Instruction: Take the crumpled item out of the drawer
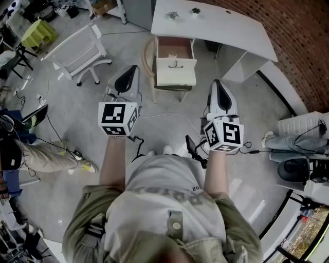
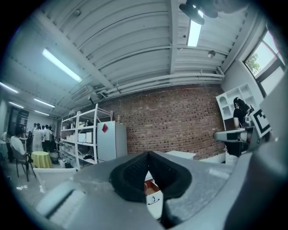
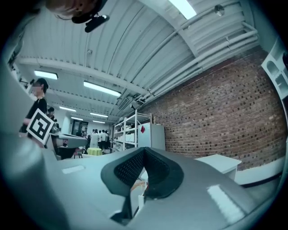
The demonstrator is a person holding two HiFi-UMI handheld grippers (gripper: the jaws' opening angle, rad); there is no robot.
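An open white drawer (image 1: 176, 71) juts out from under the white desk (image 1: 226, 28), its brown inside facing up. A faint pale patch (image 1: 172, 52) lies in it, too small to make out. My left gripper (image 1: 132, 70) is shut and empty, held in the air short of the drawer and to its left. On the other side, my right gripper (image 1: 218, 83) is also shut on nothing, short of the drawer. In the left gripper view the shut jaws (image 2: 148, 155) point at the drawer front (image 2: 154, 201). The right gripper view has its gripper (image 3: 144, 151) aimed toward the brick wall.
A white swivel chair (image 1: 77, 50) stands left of the drawer. Two small objects (image 1: 172, 15) sit on the desk. A thin cable (image 1: 164, 116) runs over the floor. A person's legs (image 1: 41, 154) are at the left, another's (image 1: 290, 139) at the right.
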